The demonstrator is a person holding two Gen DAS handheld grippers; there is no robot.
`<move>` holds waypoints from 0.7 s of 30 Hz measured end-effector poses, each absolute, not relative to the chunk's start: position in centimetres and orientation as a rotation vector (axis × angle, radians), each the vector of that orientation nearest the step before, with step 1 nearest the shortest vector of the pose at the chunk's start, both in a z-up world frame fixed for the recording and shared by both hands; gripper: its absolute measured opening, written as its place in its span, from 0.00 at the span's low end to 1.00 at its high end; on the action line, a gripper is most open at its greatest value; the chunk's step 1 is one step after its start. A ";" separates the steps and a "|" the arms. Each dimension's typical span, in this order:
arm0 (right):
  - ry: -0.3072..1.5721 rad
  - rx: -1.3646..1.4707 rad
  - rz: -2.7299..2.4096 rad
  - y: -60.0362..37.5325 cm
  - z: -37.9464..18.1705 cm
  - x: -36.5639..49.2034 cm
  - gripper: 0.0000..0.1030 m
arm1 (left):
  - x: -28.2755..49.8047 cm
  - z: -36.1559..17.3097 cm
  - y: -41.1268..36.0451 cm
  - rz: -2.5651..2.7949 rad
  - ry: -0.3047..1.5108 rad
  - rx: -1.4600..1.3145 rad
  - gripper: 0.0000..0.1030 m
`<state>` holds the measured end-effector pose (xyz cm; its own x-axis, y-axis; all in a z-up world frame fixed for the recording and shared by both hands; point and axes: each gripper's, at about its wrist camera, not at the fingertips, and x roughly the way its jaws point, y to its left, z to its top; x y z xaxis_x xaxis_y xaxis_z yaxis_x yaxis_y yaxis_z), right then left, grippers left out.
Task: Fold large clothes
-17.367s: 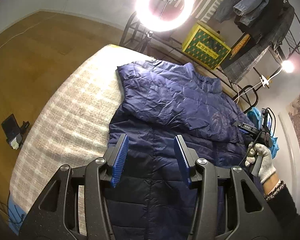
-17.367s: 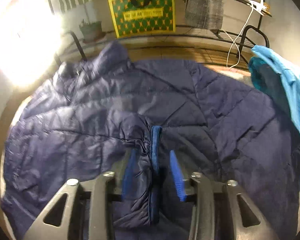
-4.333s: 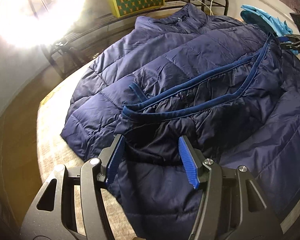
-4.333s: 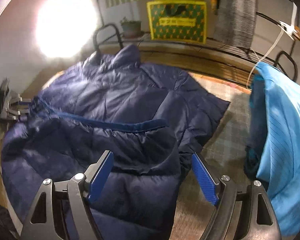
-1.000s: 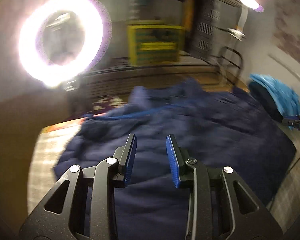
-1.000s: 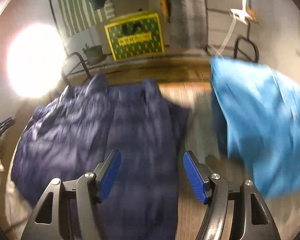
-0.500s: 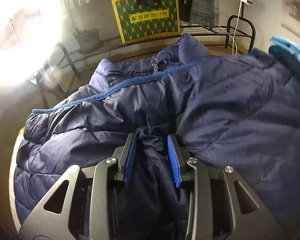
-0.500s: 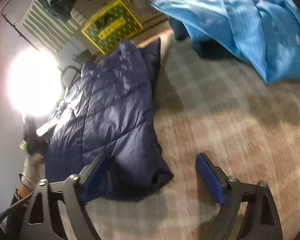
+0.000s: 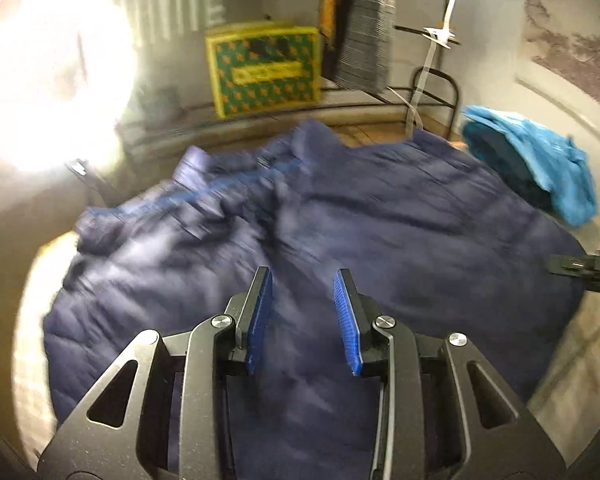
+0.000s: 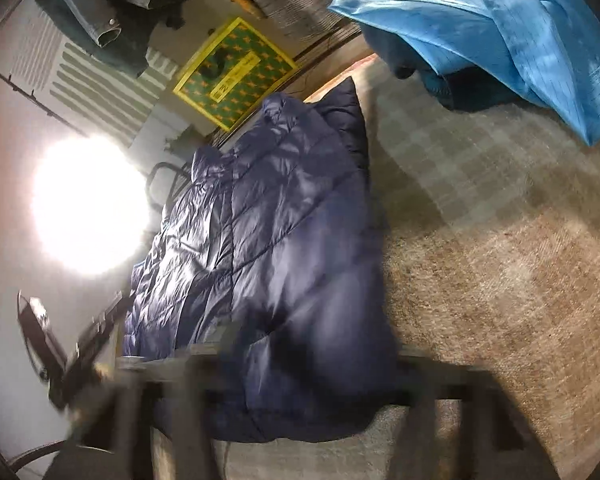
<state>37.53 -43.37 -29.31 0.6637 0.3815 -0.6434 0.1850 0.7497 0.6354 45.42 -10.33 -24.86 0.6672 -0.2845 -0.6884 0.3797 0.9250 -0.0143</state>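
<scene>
**Taking hold of the near hem for the next fold**

Nearest me, in the right wrist view, my right tongs (image 10: 300,364) are a motion-smeared blur at 6 o'clock. Their jaws are closing, with the near hem of the navy down jacket (image 10: 268,240) bulging up between them; whether the pads already press on it I cannot tell.

My left tongs (image 9: 302,312) stand narrowly parted just above the jacket's near part. Fabric shows in the gap, but the blur keeps me from saying whether they pinch it or merely hover.

The jacket itself lies folded lengthwise on the checked bed cover (image 10: 480,260), running from 6 o'clock up to its collar at about 12. I judge the side panels are already turned in, and the step in hand is gripping the hem. Next, both tongs need a firm hold on the near edge, then a level lift and carry toward the collar; slippery fabric may slide out.

Farther off, a light blue garment (image 10: 500,20) lies at 1 o'clock, and a yellow-green box (image 9: 262,68) sits beyond the bed at 12.
</scene>
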 end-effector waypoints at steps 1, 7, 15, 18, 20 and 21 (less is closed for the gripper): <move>0.850 0.739 0.123 -43.3 -28.9 37.3 0.18 | 45.1 -25.2 -11.0 -0.408 0.766 0.113 0.31; 0.730 0.618 0.106 -42.3 -23.7 35.5 0.08 | 45.0 -30.3 -14.6 -0.413 0.829 0.244 0.33; 0.697 0.435 0.078 -38.8 -20.0 35.4 0.07 | 42.5 -27.4 -11.3 -0.389 0.746 0.131 0.33; 0.689 0.407 0.087 -38.3 -19.1 35.1 0.07 | 40.7 -26.1 -8.4 -0.308 0.682 0.088 0.33; 0.685 0.379 0.088 -37.7 -18.6 34.8 0.07 | 40.7 -26.9 -7.5 -0.304 0.714 0.067 0.33; 0.680 0.355 0.091 -37.1 -18.0 34.8 0.07 | 41.0 -27.5 -7.4 -0.303 0.740 0.071 0.33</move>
<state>34.79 -37.08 -17.97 0.7761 0.1971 -0.5991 0.0325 0.9361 0.3501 41.01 -7.39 -27.48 0.6971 -0.2468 -0.6732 0.2964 0.9541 -0.0428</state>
